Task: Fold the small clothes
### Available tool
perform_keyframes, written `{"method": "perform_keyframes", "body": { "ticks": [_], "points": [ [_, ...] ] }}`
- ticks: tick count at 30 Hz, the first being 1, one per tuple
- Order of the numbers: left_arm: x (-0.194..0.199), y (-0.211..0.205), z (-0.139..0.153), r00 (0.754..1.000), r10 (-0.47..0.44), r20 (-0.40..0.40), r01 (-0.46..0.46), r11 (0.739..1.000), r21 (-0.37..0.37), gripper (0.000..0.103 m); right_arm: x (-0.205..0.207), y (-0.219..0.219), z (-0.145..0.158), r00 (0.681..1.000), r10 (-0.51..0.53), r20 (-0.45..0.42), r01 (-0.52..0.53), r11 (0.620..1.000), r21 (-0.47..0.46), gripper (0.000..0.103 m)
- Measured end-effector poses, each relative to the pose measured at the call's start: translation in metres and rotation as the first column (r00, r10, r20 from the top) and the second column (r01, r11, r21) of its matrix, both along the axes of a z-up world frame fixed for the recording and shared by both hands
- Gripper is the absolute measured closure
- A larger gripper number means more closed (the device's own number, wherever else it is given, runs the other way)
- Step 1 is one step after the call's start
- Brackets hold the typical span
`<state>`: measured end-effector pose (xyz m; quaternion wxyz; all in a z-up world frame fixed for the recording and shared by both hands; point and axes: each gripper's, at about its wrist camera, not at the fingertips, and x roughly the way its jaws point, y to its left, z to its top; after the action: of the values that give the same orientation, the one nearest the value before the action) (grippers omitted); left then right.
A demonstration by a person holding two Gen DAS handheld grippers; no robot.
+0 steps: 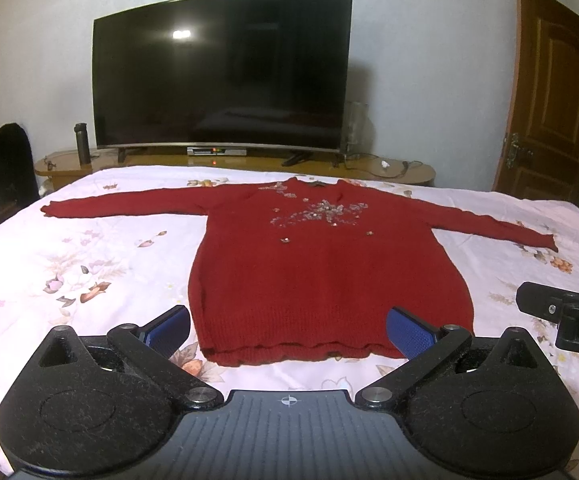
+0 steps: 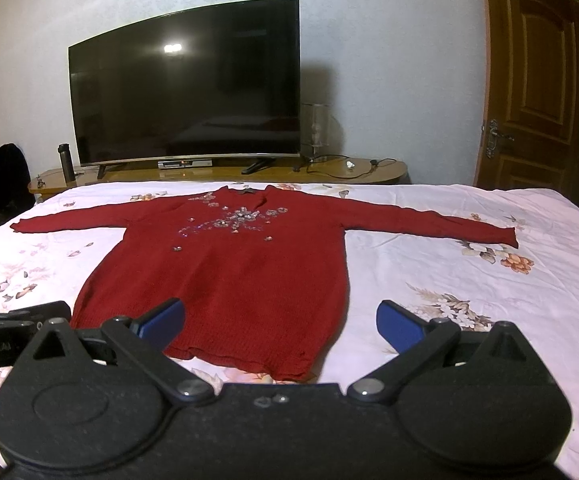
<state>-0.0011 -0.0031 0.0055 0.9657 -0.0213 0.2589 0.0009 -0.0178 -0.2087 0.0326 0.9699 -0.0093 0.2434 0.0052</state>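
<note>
Nothing has been folded yet, as far as I can judge: the red sweater (image 1: 329, 268) lies flat and face up on the flowered bedsheet (image 1: 89, 264), its hem toward the grippers and its collar toward the television (image 1: 221, 72) beyond the foot of the bed. Both sleeves are stretched straight out to either side of the sweater's body, and the beaded decoration (image 1: 317, 212) on the chest is uncovered. The left gripper (image 1: 288, 330) hovers just short of the sweater's hem with its jaws spread wide and empty; the right gripper (image 2: 280, 322) hangs over the hem's right corner, equally wide and holding nothing. So the whole fold is left: sleeves in, then body doubled. I see no basket, box or drawer near the sweater to receive it; only a dark flask (image 1: 82, 142) stands left of the television, contents unseen.
</note>
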Motion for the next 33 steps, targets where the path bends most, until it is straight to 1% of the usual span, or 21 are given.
{"method": "perform_keyframes", "body": {
  "ticks": [20,31,33],
  "points": [
    [-0.0018,0.0026,0.0025,1.000,0.011,0.005,-0.011,1.000,-0.001,0.000,-0.0009,0.0059,0.0037,1.000,0.012,0.008,-0.012,1.000,-0.001,0.001],
    [-0.0027,0.0039,-0.0013,1.000,0.006,0.003,-0.006,1.000,-0.010,0.000,-0.0018,0.0061,0.0029,1.000,0.012,0.009,-0.012,1.000,-0.001,0.001],
    [-0.0022,0.0043,-0.0023,1.000,0.002,0.002,-0.002,1.000,-0.021,0.000,-0.0026,0.0067,0.0020,1.000,0.007,0.008,-0.007,1.000,0.001,0.001]
  ]
}}
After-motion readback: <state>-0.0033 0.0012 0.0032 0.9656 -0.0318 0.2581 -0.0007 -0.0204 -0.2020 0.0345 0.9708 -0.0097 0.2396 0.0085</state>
